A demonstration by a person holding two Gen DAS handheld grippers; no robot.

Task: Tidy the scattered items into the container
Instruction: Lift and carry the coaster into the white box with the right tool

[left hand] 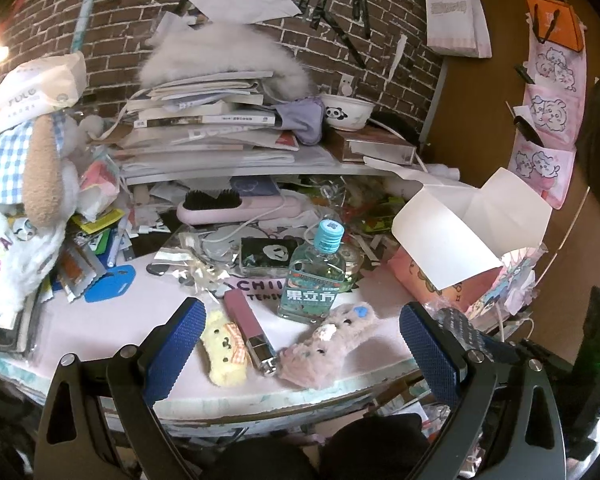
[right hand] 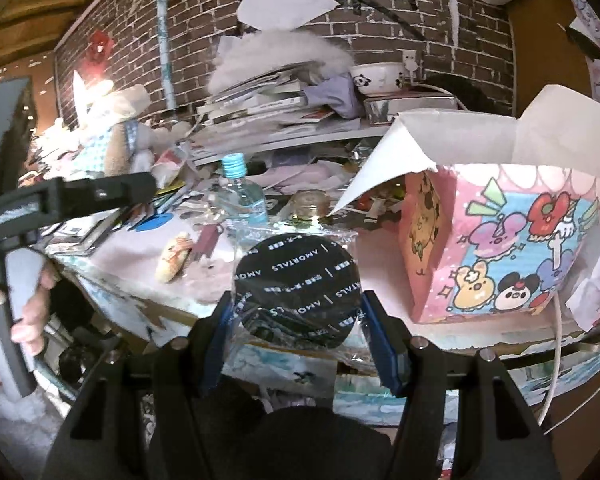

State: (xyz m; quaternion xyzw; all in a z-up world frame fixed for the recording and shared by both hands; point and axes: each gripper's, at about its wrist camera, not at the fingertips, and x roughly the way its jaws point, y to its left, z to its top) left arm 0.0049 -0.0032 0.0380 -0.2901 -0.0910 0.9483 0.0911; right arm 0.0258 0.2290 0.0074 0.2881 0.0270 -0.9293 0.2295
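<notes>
- Clamped between the blue pads of the right gripper (right hand: 298, 330) is a round black puff (right hand: 297, 284), flat and printed with white lettering, sealed in a crinkly clear plastic bag; it hangs over the near edge of the table, left of the box.
- Blue knurled pads of the left gripper (left hand: 302, 354) stand wide apart with nothing between them, above the near rim of the pink table (left hand: 112, 320).
- Between those pads, on the table, lie three small things side by side: a fuzzy yellow plush clip (left hand: 225, 350), a slim pink tube with a shiny metal end (left hand: 249, 328), and a fluffy pink plush clip (left hand: 326, 344) with a blue heart.
- Just behind them stands a clear square bottle (left hand: 313, 280) with a ribbed light-blue cap and a teal label.
- To the right sits the pink cardboard box (right hand: 500, 248), printed with cartoon animals, its white flaps (right hand: 460, 140) folded open.
- At the left edge of the right wrist view, a hand (right hand: 28, 300) grips a grey handle.
- Further back lie a pink hairbrush with black bristles (left hand: 236, 206), foil wrappers and papers in a heap.
- On the shelf behind, a stack of books (left hand: 204, 128) carries a grey fluffy thing; a white panda bowl (left hand: 346, 112) sits beside it.
- A brick wall (left hand: 148, 8) closes the back.
</notes>
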